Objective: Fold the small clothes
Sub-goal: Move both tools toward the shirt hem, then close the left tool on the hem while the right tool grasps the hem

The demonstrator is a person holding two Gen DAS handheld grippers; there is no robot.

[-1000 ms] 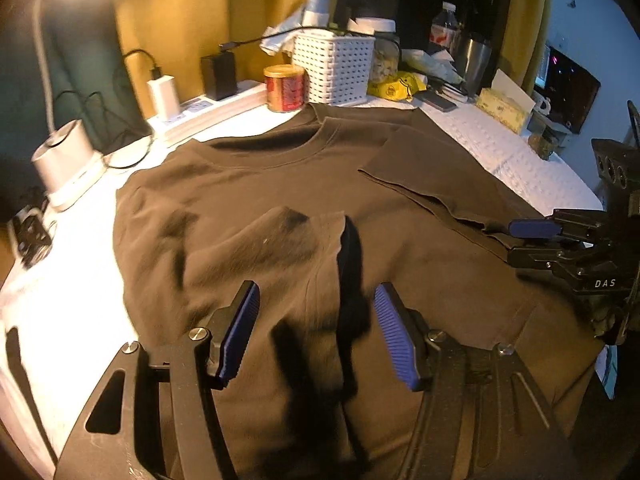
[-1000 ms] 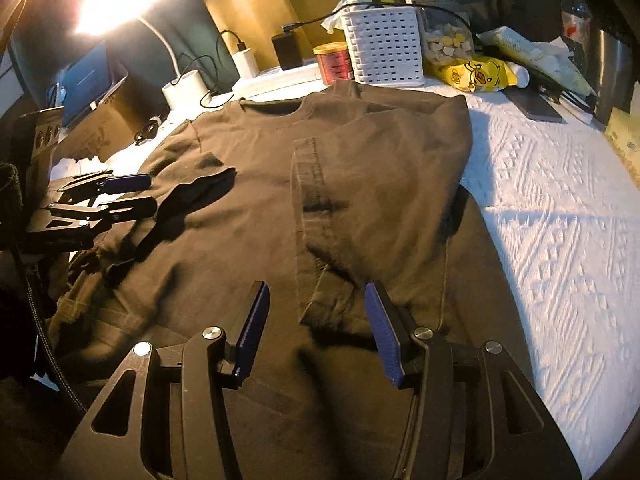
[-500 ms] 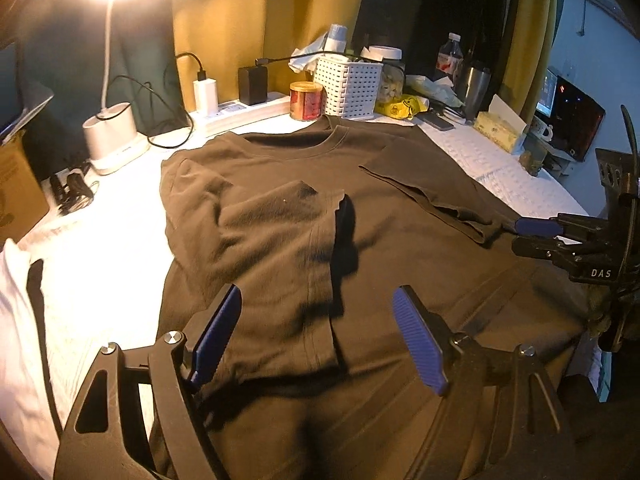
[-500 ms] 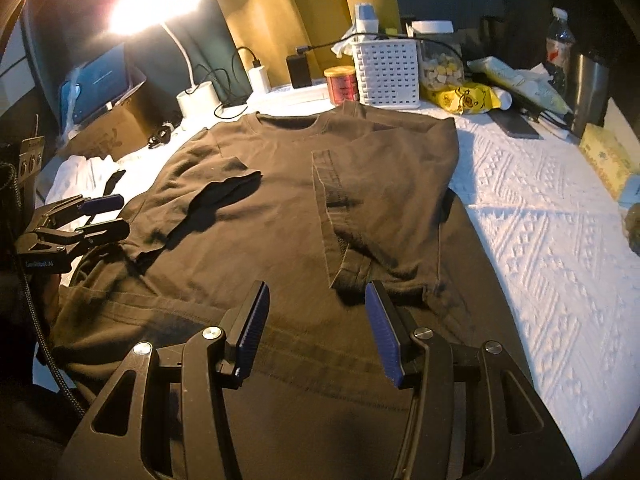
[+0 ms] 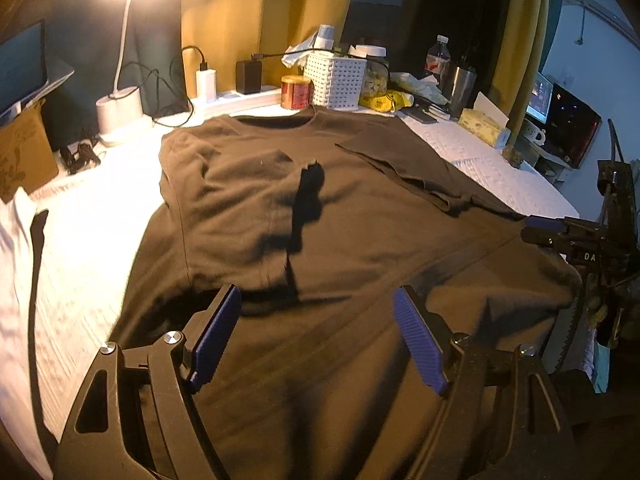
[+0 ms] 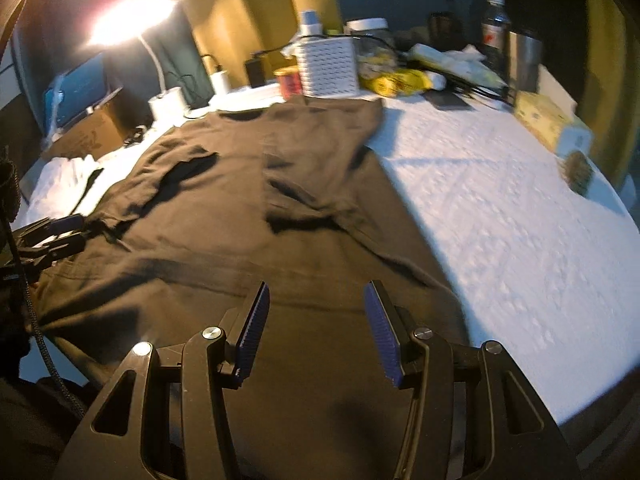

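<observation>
The brown T-shirt (image 5: 360,216) lies flat on the white bedspread (image 6: 500,220), both sleeves folded inward. Left gripper (image 5: 320,340) and right gripper (image 6: 316,328) hover above its hem (jaws apart, holding nothing).

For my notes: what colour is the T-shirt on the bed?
Dark brown T-shirt, plain; the left wrist view shows it best.

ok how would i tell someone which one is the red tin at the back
Find the brown t-shirt spread on the white bedspread and follow it up to its collar. Just past the collar stands a white perforated basket; the red tin sits right beside it, on the lamp's side. It is the only short, round, red container there.
</observation>
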